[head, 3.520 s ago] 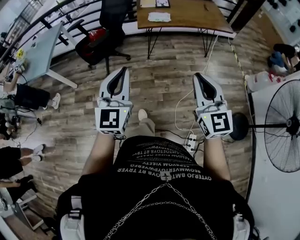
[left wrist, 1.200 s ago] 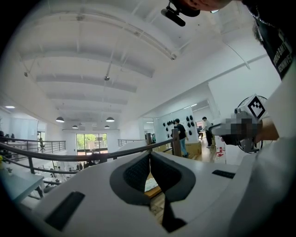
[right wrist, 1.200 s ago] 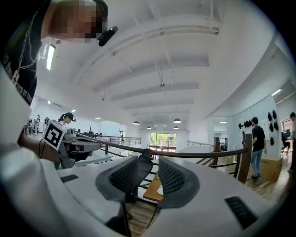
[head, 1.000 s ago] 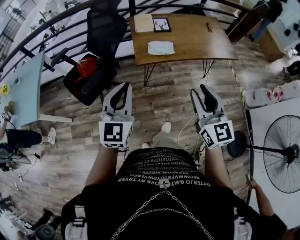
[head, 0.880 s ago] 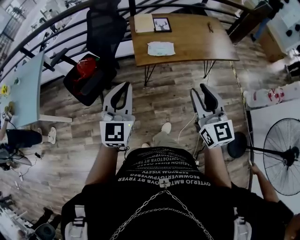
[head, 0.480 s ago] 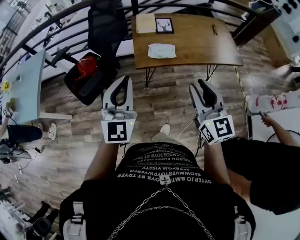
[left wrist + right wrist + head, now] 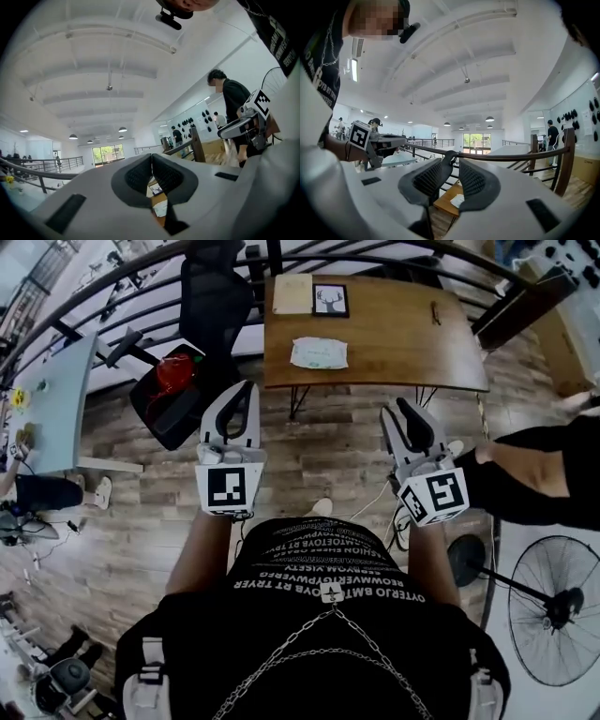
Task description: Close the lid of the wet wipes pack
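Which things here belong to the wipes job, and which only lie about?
For the job: wet wipes pack, wooden table under it.
Only lying about: framed picture, notepad, office chair, fan.

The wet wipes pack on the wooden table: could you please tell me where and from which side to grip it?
The wet wipes pack lies flat on the wooden table, long side crosswise, near the front edge. Probably pinch it across its short width from above, approaching from that edge. Its lid cannot be made out.
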The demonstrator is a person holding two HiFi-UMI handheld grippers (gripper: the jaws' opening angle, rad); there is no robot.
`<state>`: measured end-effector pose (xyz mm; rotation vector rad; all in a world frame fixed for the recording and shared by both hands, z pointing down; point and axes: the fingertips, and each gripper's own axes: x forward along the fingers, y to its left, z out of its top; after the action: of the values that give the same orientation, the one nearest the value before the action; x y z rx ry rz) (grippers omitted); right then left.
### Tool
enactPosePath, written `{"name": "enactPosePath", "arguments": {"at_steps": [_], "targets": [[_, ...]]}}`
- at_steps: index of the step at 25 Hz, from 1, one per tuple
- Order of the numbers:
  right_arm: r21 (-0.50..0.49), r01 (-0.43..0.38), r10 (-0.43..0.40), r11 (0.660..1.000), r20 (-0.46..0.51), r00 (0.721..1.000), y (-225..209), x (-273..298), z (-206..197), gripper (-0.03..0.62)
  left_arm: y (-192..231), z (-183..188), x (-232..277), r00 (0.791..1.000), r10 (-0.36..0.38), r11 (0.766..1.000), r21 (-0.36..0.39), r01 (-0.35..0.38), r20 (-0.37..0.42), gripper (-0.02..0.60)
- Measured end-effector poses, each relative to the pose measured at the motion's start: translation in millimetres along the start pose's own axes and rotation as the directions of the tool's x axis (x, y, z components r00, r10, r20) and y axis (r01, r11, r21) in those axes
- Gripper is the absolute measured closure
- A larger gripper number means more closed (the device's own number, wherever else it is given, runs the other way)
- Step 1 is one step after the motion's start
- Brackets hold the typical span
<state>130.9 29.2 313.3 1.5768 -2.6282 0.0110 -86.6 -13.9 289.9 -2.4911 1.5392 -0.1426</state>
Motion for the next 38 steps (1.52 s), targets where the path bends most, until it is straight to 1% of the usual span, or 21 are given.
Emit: {"name": "enactPosePath", "arguments": {"at_steps": [6, 11, 15, 19, 27, 32, 35, 38], "targets": [[0.026, -0.043, 0.042, 0.999, 0.018, 0.999, -31.5, -1.6, -5.2, 0.494, -13.3, 10.0, 8.2, 0.999, 0.037, 0.999, -0.001, -0.037, -0.010, 0.552], [0.057, -0.058, 0.058, 0.997, 0.008, 0.998, -33.0, -2.7, -18.3, 0.500, -14.5, -2.0, 5.8, 0.997, 0.038, 0.999, -0.015, -0.039, -0.064, 0.552], [0.081, -0.069, 0.070, 0.994, -0.004, 0.998, -31.3, -5.0, -28.0, 0.508, -18.7, -6.3, 2.7, 0.996, 0.030, 0.999, -0.012, -0.031, -0.083, 0.552], [0.086, -0.047, 0.047, 0.995, -0.005, 0.999, -33.4, -8.2, -31.1, 0.510, -19.3, -10.5, 4.8, 0.995, 0.017, 1.000, 0.000, -0.017, -0.094, 0.554], [0.090, -0.013, 0.016, 0.996, -0.031, 0.999, -43.3, -9.3, -39.7, 0.525, -24.4, -15.2, 23.9, 0.998, -0.015, 1.000, -0.026, 0.013, -0.068, 0.552], [0.086, -0.012, 0.017, 0.996, -0.055, 0.998, -53.0, 3.5, -44.0, 0.525, -26.2, -26.9, 35.6, 0.995, -0.027, 0.999, -0.041, 0.023, -0.096, 0.552], [0.087, -0.021, 0.027, 0.996, -0.070, 0.997, -51.6, 14.0, -48.6, 0.525, -17.2, -38.2, 38.5, 0.993, -0.018, 0.998, -0.054, 0.012, -0.119, 0.552], [0.088, -0.023, 0.030, 0.996, -0.080, 0.996, -54.5, 21.8, -50.9, 0.525, -11.3, -42.0, 45.1, 0.992, -0.010, 0.998, -0.060, 0.002, -0.123, 0.554]]}}
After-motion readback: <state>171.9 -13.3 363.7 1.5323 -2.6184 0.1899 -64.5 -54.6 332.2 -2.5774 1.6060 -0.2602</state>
